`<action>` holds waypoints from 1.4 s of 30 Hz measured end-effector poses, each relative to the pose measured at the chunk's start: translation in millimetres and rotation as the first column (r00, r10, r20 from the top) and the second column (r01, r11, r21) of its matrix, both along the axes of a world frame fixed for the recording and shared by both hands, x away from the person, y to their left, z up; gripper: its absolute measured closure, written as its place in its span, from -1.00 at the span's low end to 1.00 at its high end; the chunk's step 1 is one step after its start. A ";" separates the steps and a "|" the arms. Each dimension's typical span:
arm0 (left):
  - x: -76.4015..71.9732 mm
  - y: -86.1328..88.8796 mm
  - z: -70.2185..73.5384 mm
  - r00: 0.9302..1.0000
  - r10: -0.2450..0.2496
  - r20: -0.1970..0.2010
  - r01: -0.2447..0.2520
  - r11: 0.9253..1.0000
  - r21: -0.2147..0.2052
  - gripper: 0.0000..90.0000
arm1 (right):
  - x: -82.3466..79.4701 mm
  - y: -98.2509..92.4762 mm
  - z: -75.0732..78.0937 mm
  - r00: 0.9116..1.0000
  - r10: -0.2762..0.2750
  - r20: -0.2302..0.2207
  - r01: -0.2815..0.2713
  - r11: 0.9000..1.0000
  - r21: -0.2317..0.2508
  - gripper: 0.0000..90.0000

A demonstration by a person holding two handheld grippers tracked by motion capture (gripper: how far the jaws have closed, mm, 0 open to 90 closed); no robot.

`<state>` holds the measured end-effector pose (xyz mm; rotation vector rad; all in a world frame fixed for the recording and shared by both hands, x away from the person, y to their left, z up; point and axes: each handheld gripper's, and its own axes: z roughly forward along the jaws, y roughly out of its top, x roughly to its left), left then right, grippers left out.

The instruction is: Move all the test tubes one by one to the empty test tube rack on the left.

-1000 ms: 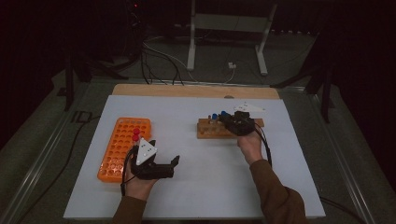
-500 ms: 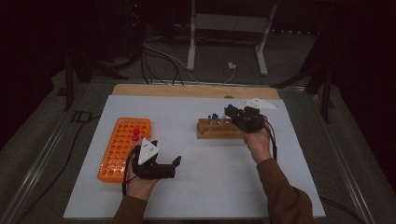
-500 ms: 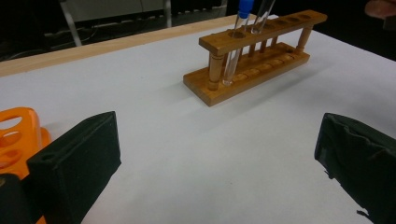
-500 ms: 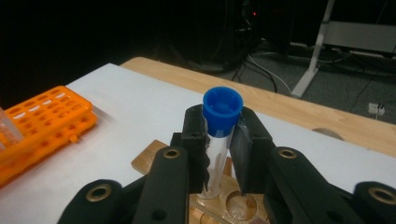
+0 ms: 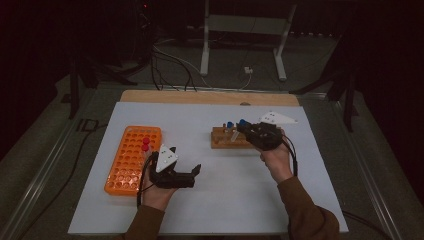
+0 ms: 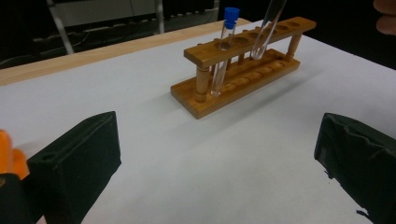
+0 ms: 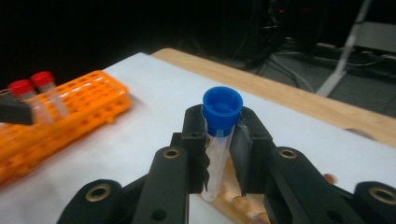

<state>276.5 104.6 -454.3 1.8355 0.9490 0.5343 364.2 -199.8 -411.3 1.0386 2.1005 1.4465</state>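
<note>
One blue-capped test tube (image 7: 218,140) now lifted almost clear of wooden rack (image 5: 227,138), pinched between right gripper (image 7: 223,154) fingers; left gripper (image 6: 205,163) fingers spread, nothing between.

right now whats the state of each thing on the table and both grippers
right gripper: shut on the blue-capped tube, above the wooden rack
blue-capped tube: capped, held in the jaws, lower end at the rack's top bar
second blue-capped tube: capped, upright in the wooden rack
wooden rack: flat on the table, most holes free
left gripper: open, nothing between its jaws
orange rack: holds two red-capped tubes
red-capped tubes: capped, upright
</note>
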 end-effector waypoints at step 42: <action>9.6 -52.1 -0.4 0.989 -0.130 0.064 0.126 0.990 0.068 0.68 | -42.6 60.3 -17.6 0.961 0.262 -0.094 -0.259 0.965 0.044 0.69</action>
